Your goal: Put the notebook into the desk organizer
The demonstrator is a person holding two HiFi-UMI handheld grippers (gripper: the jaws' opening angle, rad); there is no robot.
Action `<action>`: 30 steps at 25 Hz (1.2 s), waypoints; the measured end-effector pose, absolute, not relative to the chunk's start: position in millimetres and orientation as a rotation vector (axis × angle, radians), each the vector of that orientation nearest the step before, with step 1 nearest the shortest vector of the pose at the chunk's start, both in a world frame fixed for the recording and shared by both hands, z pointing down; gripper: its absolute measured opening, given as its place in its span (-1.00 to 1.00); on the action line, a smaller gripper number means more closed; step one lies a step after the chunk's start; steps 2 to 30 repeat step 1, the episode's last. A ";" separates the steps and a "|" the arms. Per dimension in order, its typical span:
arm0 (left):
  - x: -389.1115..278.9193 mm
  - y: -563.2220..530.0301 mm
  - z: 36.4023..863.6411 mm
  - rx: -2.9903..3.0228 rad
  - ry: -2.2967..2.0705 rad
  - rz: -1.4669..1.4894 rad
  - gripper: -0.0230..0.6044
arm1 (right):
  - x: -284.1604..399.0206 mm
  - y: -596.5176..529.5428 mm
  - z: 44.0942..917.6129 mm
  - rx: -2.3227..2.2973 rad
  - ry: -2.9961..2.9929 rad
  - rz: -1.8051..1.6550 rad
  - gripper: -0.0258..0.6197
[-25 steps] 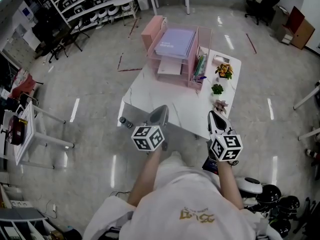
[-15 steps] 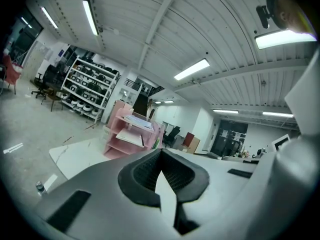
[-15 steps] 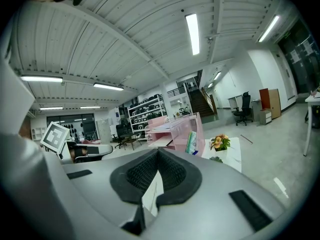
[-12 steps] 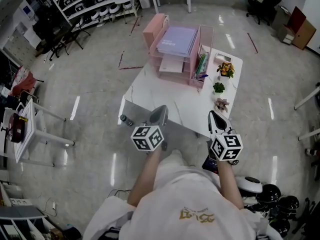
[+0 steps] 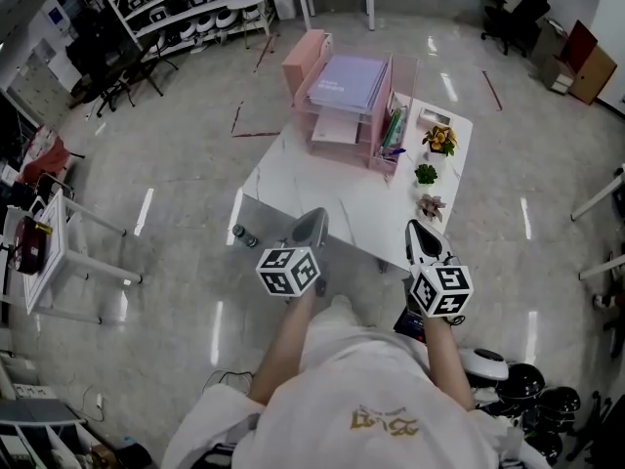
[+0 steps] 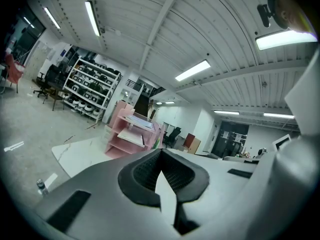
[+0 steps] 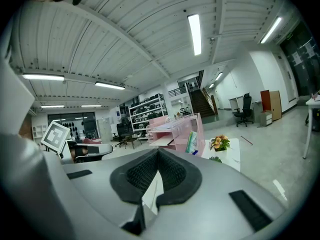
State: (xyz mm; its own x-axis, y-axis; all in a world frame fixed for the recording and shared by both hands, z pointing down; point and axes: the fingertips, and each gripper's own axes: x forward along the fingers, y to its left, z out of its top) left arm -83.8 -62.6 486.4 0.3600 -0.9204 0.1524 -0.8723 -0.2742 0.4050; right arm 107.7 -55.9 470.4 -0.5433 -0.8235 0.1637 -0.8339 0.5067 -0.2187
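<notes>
While head view shows notebook [image 5: 344, 78] atop desk organizer [image 5: 301, 59], gripper views show left gripper [image 6: 160, 154], right gripper [image 7: 158, 153] jaws pressed together.

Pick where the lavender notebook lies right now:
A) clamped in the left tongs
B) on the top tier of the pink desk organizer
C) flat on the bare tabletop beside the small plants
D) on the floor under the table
B: the notebook lies on the top tier of the pink desk organizer, while the left tongs and right tongs are shut and empty, far from it.
</notes>
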 end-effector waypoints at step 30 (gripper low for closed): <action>-84.1 -60.9 485.9 2.208 -1.561 -0.158 -0.87 | 107.6 -54.4 469.6 1.483 -2.694 0.423 -0.89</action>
